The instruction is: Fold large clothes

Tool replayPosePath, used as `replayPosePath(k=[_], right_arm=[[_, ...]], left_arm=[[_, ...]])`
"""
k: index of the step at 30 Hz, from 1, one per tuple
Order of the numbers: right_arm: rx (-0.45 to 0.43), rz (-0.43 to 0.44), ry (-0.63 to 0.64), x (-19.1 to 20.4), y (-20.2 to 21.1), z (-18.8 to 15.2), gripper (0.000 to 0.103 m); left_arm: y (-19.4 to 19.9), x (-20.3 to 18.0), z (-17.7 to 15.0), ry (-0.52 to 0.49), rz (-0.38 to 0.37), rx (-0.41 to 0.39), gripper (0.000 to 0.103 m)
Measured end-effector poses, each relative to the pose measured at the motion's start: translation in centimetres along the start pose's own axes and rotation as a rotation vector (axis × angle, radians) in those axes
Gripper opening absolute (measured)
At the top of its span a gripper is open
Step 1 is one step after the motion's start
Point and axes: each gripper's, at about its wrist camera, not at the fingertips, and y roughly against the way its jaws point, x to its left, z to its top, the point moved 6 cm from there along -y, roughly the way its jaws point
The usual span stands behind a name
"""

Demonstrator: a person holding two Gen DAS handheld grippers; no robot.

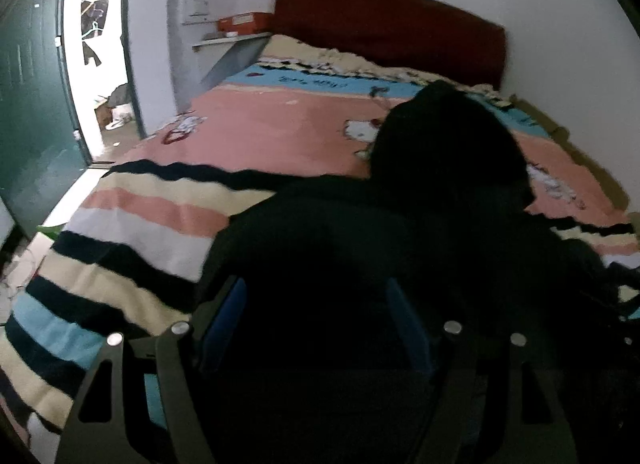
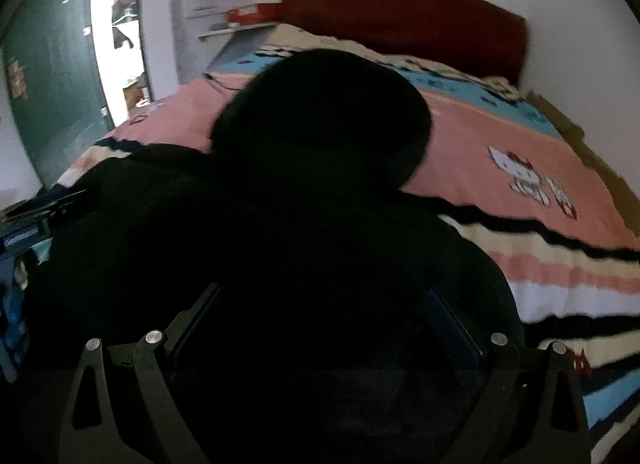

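left gripper (image 1: 316, 296): jaws spread wide, tilted downward | right gripper (image 2: 326, 304): jaws spread wide, tilted downward

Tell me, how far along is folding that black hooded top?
Done: the black hoodie lies spread on the striped blanket, hood toward the headboard. In hand: the left gripper and right gripper stand apart over its near edge. Left: every fold.

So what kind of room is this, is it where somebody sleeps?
Most likely a bedroom. A wide bed with a pink cartoon-cat cover fills the room, a dark red headboard stands against the wall, and a black hooded garment lies spread on the bed.
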Motion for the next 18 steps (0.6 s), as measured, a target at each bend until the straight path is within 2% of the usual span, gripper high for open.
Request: replayPosePath(k=[3, 5, 10, 18], right_arm=[[0.028, 0.013, 0.029, 1.4, -1.2, -0.9, 0.097], [0.073, -0.006, 0.035, 1.4, -2.9, -2.4, 0.097], [0.098, 0.026, -0.008, 0.7, -4.6, -4.0, 0.097], [0.131, -0.013, 0.028, 1.0, -5.4, -4.7, 0.098]], left_arm=[[-1.7, 0.6, -2.0, -0.001, 0.008, 0.045, 0.072], [-2.3, 0.7, -3.0, 0.016, -0.013, 0.045, 0.074], [-3.7, 0.4, -3.9, 0.030, -0.016, 0.068, 0.077], [-4.3, 0.0, -4.3, 0.010, 0.021, 0.083, 0.078]])
